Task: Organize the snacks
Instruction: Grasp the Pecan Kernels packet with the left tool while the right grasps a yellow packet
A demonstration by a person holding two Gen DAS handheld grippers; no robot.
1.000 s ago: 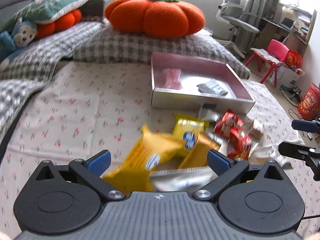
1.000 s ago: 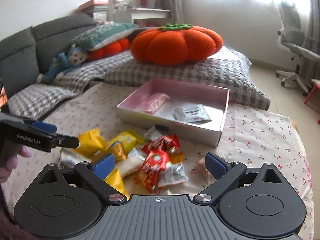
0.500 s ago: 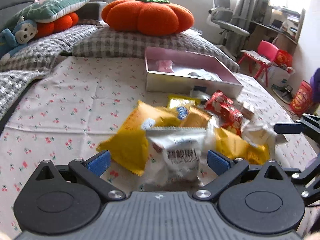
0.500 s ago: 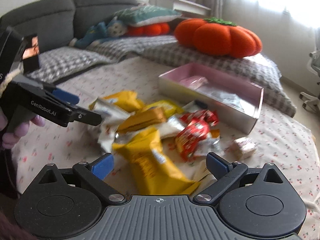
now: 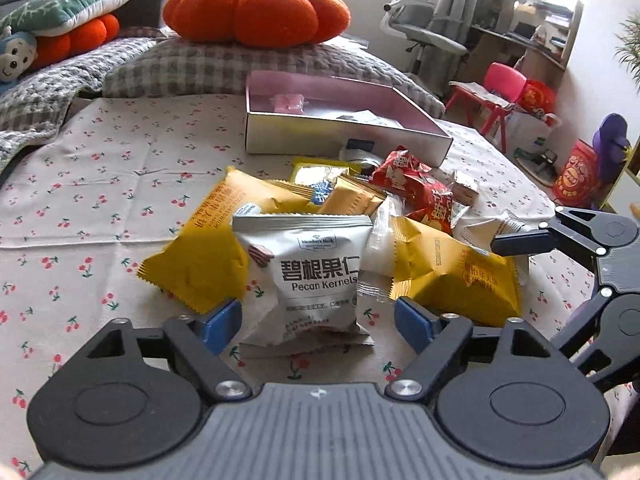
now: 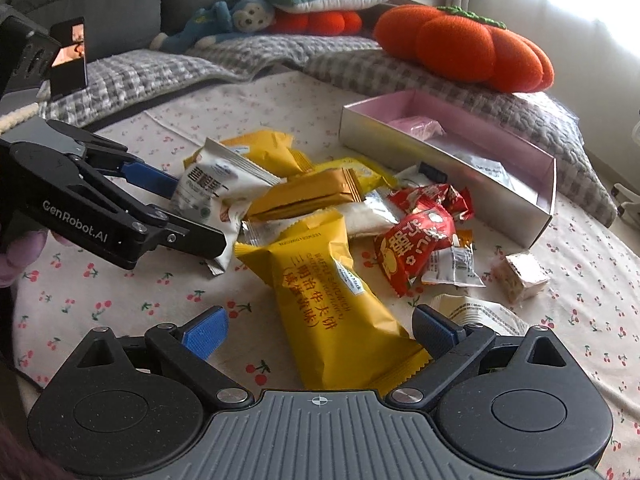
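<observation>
From the left wrist, we see that over the last second the left claw [image 5: 318, 326] has dropped in close on the snack pile: the pecan pack [image 5: 308, 276], which half a second ago sat a little ahead, now lies with its lower half between our blue fingertips [image 5: 222, 324]. The jaws stand wide apart, touching nothing firmly. We judge this to mean the pick is lined up and only the closing remains. The pack rests on the cherry-print cloth [image 5: 80, 200], leaning on a yellow pack [image 5: 200, 252] to its left, with another yellow pack [image 5: 452, 276] to its right. The pink box [image 5: 344, 136] sits beyond the pile, toward the far edge of the cloth, with two items already in it. The right claw [image 5: 516, 242] pokes in from the right edge.

From the right wrist, the view has also closed in: the right claw [image 6: 320, 332] now straddles the long yellow pack [image 6: 332, 300], jaws apart, its near end between the fingertips [image 6: 434, 330]. The left claw [image 6: 176, 208] shows at left, spread around the pecan pack [image 6: 216, 192]. Red packs [image 6: 420, 236] and the box [image 6: 440, 160] lie beyond, so we judge both claws are set for picks bound for the box.
</observation>
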